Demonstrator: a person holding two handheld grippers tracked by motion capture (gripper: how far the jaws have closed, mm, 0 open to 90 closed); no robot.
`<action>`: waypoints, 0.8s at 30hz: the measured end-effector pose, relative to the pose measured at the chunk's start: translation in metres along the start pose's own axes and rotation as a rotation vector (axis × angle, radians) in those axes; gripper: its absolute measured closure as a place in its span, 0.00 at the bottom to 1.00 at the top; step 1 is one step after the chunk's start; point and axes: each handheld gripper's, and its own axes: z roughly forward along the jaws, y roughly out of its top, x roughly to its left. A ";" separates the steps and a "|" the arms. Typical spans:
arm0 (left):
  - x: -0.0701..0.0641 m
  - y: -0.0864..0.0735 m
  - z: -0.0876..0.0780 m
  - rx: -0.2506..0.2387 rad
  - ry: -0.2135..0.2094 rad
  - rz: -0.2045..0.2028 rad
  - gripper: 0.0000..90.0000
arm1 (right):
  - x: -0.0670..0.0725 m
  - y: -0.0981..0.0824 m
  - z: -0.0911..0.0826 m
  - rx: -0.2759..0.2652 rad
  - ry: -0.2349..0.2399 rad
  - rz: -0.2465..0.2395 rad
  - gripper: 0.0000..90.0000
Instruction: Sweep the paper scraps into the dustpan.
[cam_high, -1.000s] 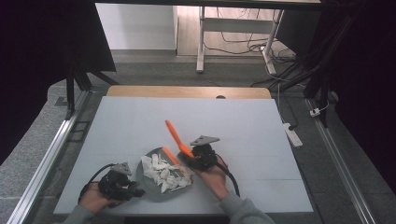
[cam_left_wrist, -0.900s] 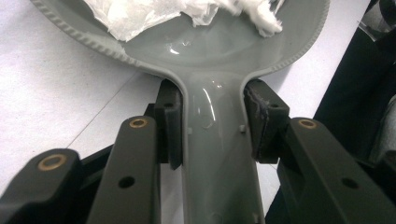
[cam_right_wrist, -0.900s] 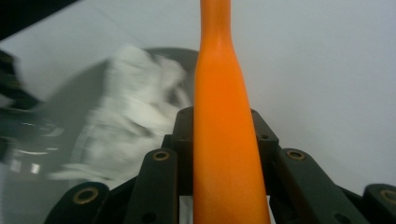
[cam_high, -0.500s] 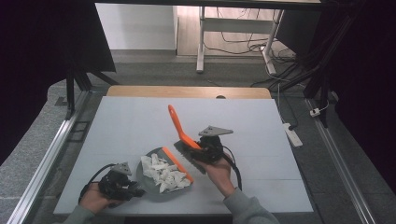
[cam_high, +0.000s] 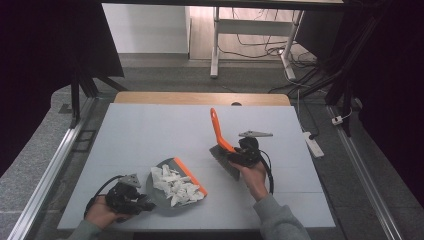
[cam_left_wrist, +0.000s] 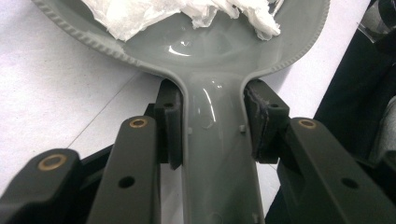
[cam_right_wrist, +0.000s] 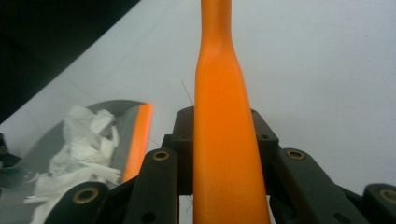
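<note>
A grey dustpan (cam_high: 161, 196) with an orange front lip lies at the table's near left, holding a heap of white paper scraps (cam_high: 176, 185). My left gripper (cam_high: 134, 199) is shut on the dustpan's handle (cam_left_wrist: 217, 154), a pad pressing each side. To the right of the pan my right gripper (cam_high: 239, 156) is shut on the orange handle (cam_right_wrist: 224, 140) of a hand brush (cam_high: 220, 136). The handle points away and up, the dark bristles (cam_high: 225, 162) hang toward the table. In the right gripper view the dustpan (cam_right_wrist: 56, 140) and the paper scraps (cam_right_wrist: 86, 140) show at the lower left.
The white tabletop (cam_high: 150, 130) stretches bare behind and to the left of the pan. A wooden strip (cam_high: 200, 98) runs along its far edge. A power strip (cam_high: 314, 143) lies beside the right edge, and metal rails flank both sides.
My right gripper has carried the brush to the right, away from the dustpan, and its handle has swung more upright. The left gripper and the pan have stayed put.
</note>
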 end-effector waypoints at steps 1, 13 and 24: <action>0.000 0.000 0.000 0.000 0.000 0.000 0.68 | -0.002 -0.001 0.001 0.005 -0.007 0.001 0.78; 0.000 0.001 0.001 -0.001 0.002 -0.001 0.68 | 0.057 -0.022 0.046 0.087 -0.048 -0.163 0.78; 0.001 0.000 0.000 -0.013 -0.004 -0.008 0.68 | 0.095 -0.018 0.039 0.035 0.079 -0.213 0.78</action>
